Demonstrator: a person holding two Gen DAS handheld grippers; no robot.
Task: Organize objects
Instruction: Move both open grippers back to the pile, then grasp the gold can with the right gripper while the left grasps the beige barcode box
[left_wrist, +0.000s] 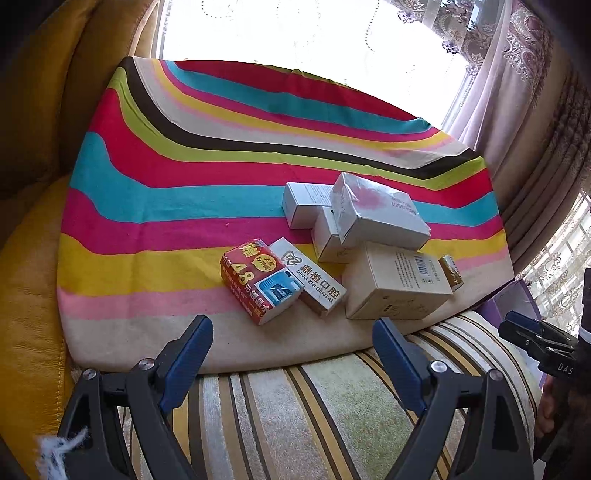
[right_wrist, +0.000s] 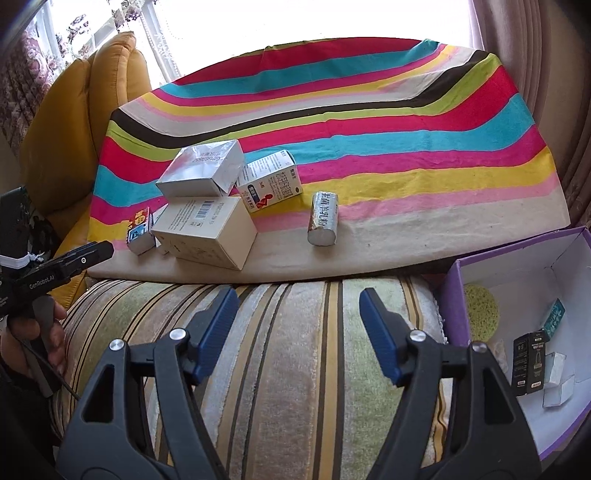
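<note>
Both claws hang released. I'd send my right gripper to the silver packet at twelve o'clock, probably soft, then the purple box at three.

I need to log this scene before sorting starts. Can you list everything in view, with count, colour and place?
Striped cloth: one, multicoloured, spread under the items.
Large box: one, cream, near edge of the cloth.
Silver box: one, tilted on top of the pile.
White boxes: two, under the silver box.
Medicine box: one, white, beside the pile.
Red box: one, left of the pile.
Dental box: one, white, against the red box.
Foil packet: one, silver, lying apart.
Purple box: one, open, right of the cloth, small items inside.
Yellow cushion: left.
Left gripper: open.
Right gripper: open.
</note>
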